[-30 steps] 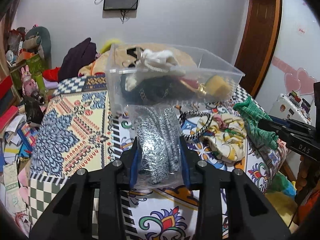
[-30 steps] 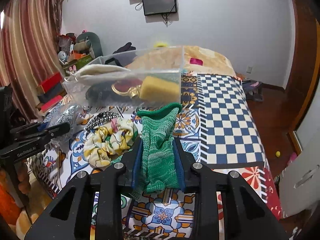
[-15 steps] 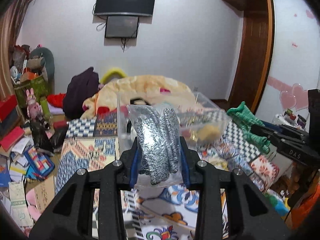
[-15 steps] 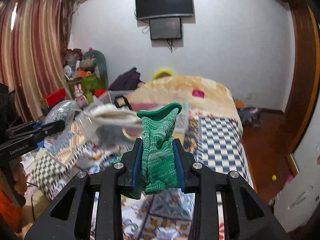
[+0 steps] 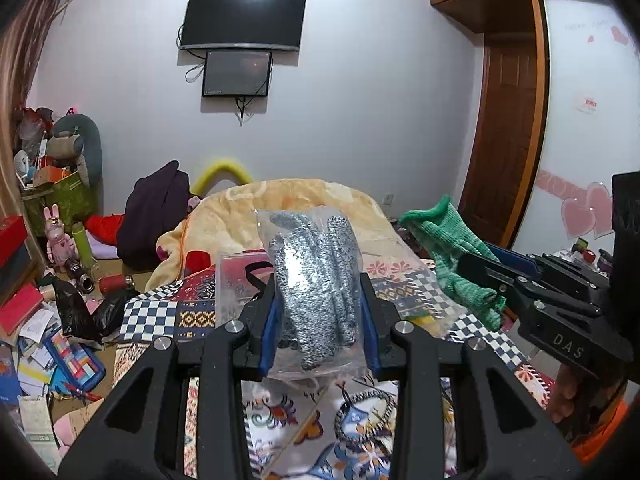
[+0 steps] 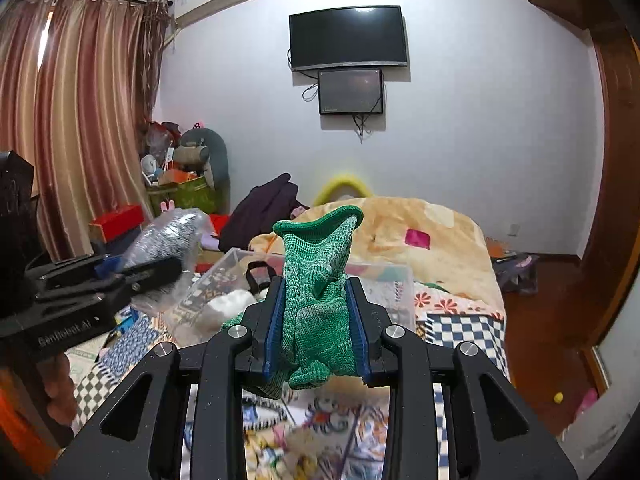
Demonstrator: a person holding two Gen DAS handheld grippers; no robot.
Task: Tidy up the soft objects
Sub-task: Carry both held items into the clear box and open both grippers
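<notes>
My left gripper (image 5: pixel 318 320) is shut on a clear bag of grey speckled knitwear (image 5: pixel 316 280) and holds it up above the bed. My right gripper (image 6: pixel 316 320) is shut on a green knitted piece (image 6: pixel 320 292), also raised. Each gripper shows in the other's view: the right one with the green knit (image 5: pixel 452 256), the left one with the bag (image 6: pixel 172 236). A clear plastic box (image 6: pixel 384 284) with soft items in it stands on the patterned bedspread (image 5: pixel 160 312), below and just beyond both grippers.
A yellow blanket (image 6: pixel 432 236) and dark clothes (image 5: pixel 156 216) lie at the far end of the bed. Clutter covers the floor at left (image 5: pixel 48 340). A wooden door (image 5: pixel 508 140) is at right; two screens hang on the wall (image 5: pixel 240 40).
Both grippers have risen and tilted up with their loads. The clear box and bedspread have dropped lower in both views; the wall and screens now show.
</notes>
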